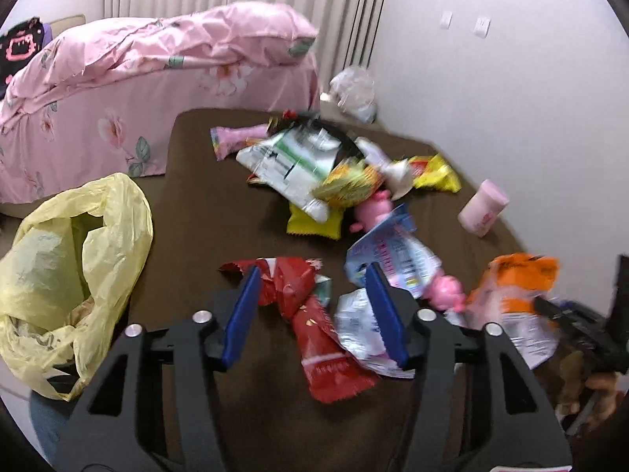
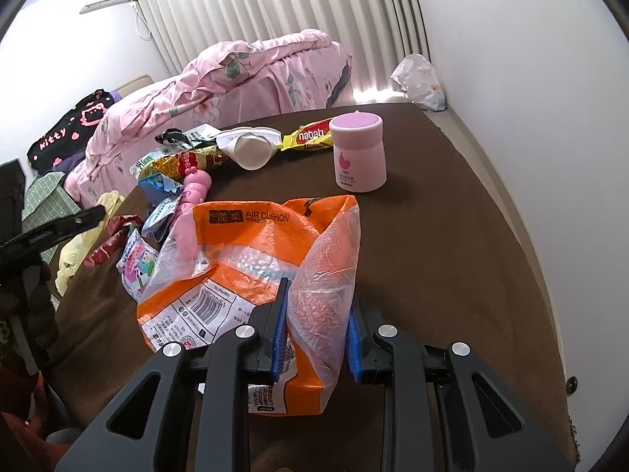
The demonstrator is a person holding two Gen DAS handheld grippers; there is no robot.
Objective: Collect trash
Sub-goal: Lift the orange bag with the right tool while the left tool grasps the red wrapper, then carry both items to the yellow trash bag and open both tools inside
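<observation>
On the brown cloth-covered table, snack wrappers and toys lie scattered in a loose heap. The right gripper has its blue-padded fingers clenched on a fold of the orange and clear plastic bag printed "AIR CUSHION", which stands crumpled in front of it. Just beyond that bag, a pink lidded plastic jar stands upright, with a yellow wafer wrapper and a white paper cup lying on its side behind it.

From the left wrist view, the left gripper hangs over a twisted red snack wrapper; its blue fingers are spread apart and released, the wrapper lying between them without either pad pressing on it. A white and blue crumpled packet sits against the inner side of the right-hand finger. A pink pig toy lies just beyond, and further back a white and green foil packet tops the pile.

At the table's left edge, a pale yellow plastic carrier bag stands open-mouthed. A bed with a pink floral quilt fills the background.
</observation>
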